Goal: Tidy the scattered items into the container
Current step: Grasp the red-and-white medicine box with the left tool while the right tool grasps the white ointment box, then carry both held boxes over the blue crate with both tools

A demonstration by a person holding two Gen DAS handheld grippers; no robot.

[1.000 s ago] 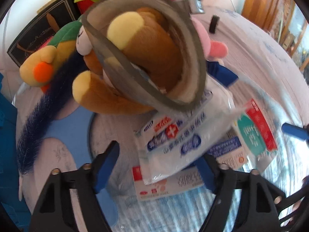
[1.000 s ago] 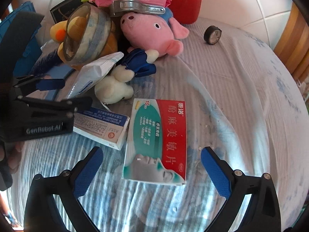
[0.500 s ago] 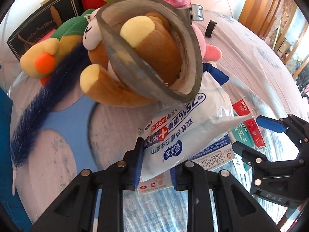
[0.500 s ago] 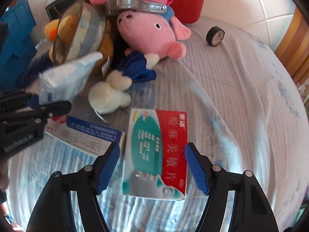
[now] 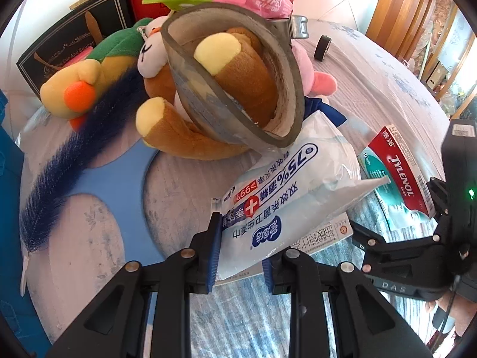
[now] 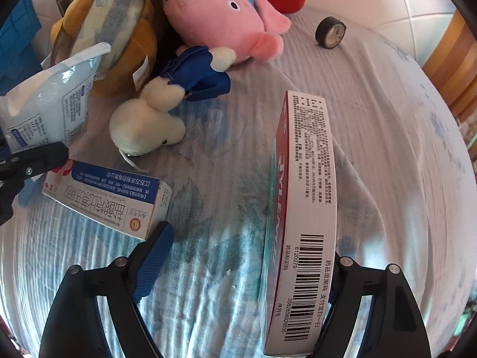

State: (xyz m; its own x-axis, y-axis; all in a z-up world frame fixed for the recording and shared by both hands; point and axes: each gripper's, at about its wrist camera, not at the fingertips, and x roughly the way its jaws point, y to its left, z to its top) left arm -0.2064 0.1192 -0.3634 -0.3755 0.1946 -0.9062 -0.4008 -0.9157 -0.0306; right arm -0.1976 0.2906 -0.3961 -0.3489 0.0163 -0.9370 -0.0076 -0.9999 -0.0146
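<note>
My left gripper [image 5: 241, 253] is shut on a white and blue wipes pack [image 5: 286, 197] and holds it above the bedsheet; the pack also shows at the left of the right wrist view [image 6: 50, 101]. A red and teal Tylenol box [image 6: 301, 214] stands tilted on its edge against my right gripper's right finger. My right gripper [image 6: 238, 265] has its left finger [image 6: 152, 262] apart from the box, so its jaws stand open. A white and blue medicine box [image 6: 110, 197] lies flat to its left. The box also shows in the left wrist view [image 5: 396, 179].
A pile of plush toys lies behind: a pink pig [image 6: 220, 21], a brown monkey [image 5: 208, 113], a yellow duck [image 5: 77, 89]. A large tape roll [image 5: 238, 83] rests on them. A small black tape roll [image 6: 331, 32] sits at the back right. A blue crate edge [image 6: 18, 38] stands left.
My left gripper has lifted the wipes pack off the medicine box. My right gripper has closed in and the Tylenol box has tipped from flat up onto its edge.
</note>
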